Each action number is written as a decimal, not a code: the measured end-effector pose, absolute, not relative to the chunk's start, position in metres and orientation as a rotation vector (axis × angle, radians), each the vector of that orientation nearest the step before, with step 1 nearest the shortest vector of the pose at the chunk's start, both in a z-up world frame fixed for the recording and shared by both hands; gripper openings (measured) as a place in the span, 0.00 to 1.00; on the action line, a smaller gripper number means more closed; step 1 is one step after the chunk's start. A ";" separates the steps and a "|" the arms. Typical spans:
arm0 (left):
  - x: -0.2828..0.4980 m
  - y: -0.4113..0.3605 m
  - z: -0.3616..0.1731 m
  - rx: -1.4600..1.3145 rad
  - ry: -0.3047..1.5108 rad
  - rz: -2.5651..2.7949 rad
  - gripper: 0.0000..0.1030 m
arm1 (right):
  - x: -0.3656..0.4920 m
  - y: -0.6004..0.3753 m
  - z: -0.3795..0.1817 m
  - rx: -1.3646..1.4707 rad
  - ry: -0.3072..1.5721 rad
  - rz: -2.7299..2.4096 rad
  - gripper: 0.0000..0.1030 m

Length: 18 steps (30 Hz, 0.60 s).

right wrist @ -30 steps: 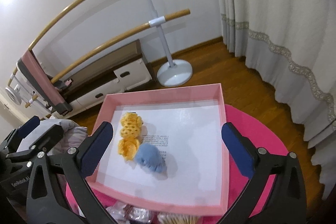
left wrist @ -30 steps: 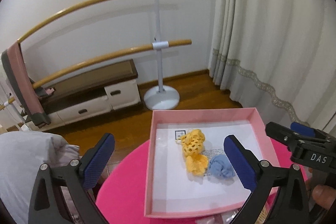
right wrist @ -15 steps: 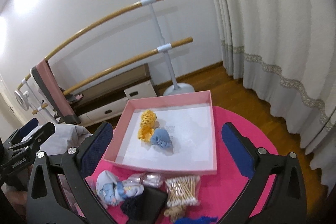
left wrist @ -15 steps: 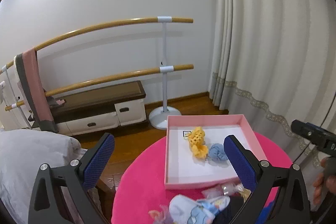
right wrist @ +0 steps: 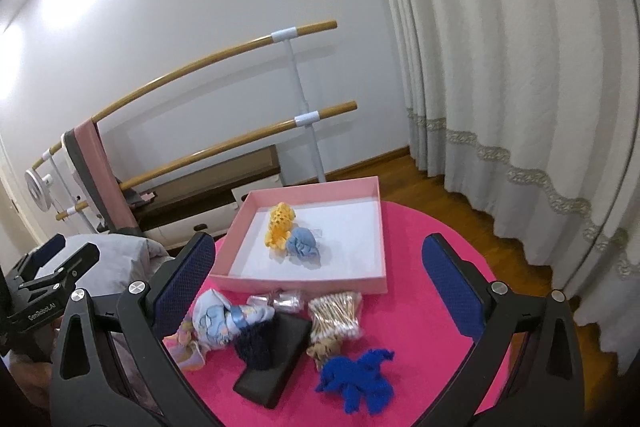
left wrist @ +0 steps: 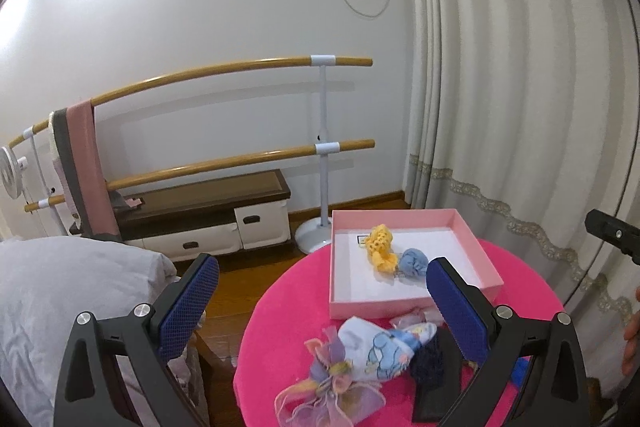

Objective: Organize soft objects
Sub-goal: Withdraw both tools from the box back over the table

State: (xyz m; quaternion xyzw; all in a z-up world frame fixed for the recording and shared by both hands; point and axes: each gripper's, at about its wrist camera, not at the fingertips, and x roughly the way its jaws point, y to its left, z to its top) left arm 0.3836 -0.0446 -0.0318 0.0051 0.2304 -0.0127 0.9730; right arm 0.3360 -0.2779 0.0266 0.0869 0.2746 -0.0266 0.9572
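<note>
A pink box (right wrist: 304,283) stands at the far side of a round pink table (right wrist: 416,239). In it lie a yellow knit scrunchie (right wrist: 279,230) and a light blue scrunchie (right wrist: 305,247); both also show in the left wrist view, yellow (left wrist: 381,247) and blue (left wrist: 413,263). In front of the box lie a light blue printed cloth (right wrist: 224,319), a pastel scrunchie (left wrist: 332,387), a dark navy scrunchie (right wrist: 256,343) and a bright blue scrunchie (right wrist: 356,379). My left gripper (left wrist: 320,311) and right gripper (right wrist: 316,287) are both open and empty, held high above the near side of the table.
A black flat case (right wrist: 276,367), a pack of cotton swabs (right wrist: 335,315) and small clear wrapped items (right wrist: 280,301) lie among the soft things. A ballet barre stand (left wrist: 323,155), a low bench (left wrist: 200,211), curtains (left wrist: 500,107) and a grey pillow (left wrist: 60,299) surround the table.
Both grippers have pulled back and up from over the box. The view widened, so the soft things in front of the box came into sight.
</note>
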 end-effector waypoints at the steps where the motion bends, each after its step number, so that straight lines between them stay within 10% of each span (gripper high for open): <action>1: 0.373 -0.045 -0.033 0.015 0.463 -0.027 1.00 | 0.331 -0.276 0.026 0.170 0.553 -0.062 1.00; 18: 0.292 -0.048 -0.037 -0.008 0.489 -0.025 1.00 | 0.262 -0.244 0.014 0.077 0.503 -0.128 1.00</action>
